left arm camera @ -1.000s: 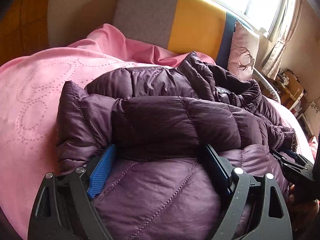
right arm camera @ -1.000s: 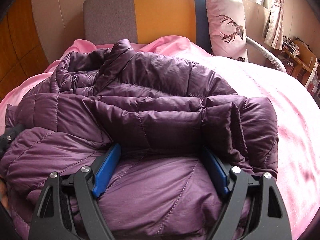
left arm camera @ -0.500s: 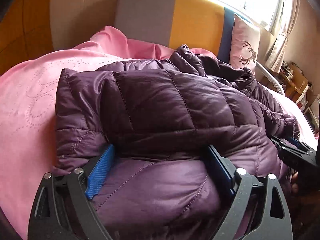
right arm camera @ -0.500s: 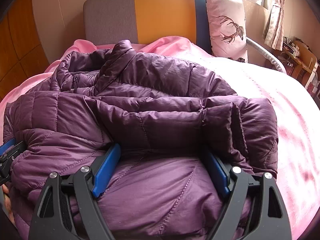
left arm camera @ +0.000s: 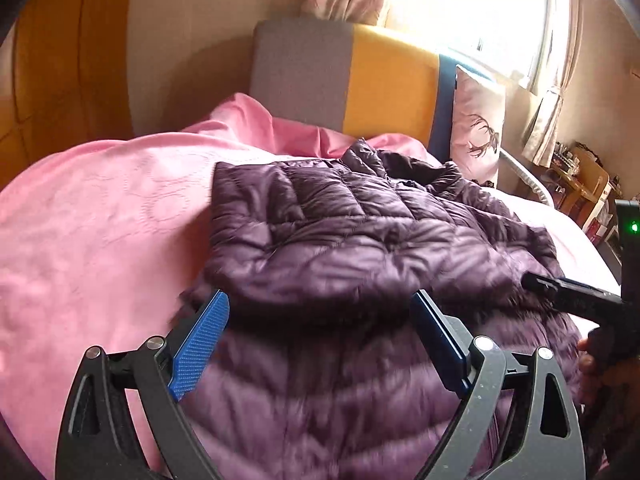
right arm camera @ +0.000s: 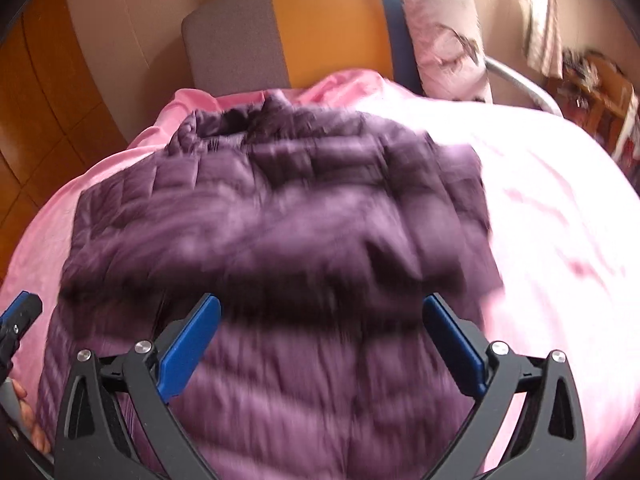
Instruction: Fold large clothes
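Purple puffer jacket (right arm camera: 280, 216) folded on pink bedspread (left arm camera: 100, 216), centre of bed.
Left view alone shows bright window (left arm camera: 472, 12) at 1 o'clock and right tool (left arm camera: 568, 300) at 3; both tools, left tool (left arm camera: 320, 320) included, wide, jaws clear of fabric, right's just opening. Headboard (right arm camera: 320, 28) at 12, deer pillow (right arm camera: 448, 36) at 1.

One jacket (left arm camera: 360, 248), one pillow (left arm camera: 476, 120) (two grippers)

A dark purple quilted down jacket (left arm camera: 360, 240) lies on the pink bedspread (left arm camera: 100, 220), folded over on itself, collar end farthest from the fingers. Its doubled near fold sits just ahead of both fingertip pairs, the lower layer spreading beneath them.
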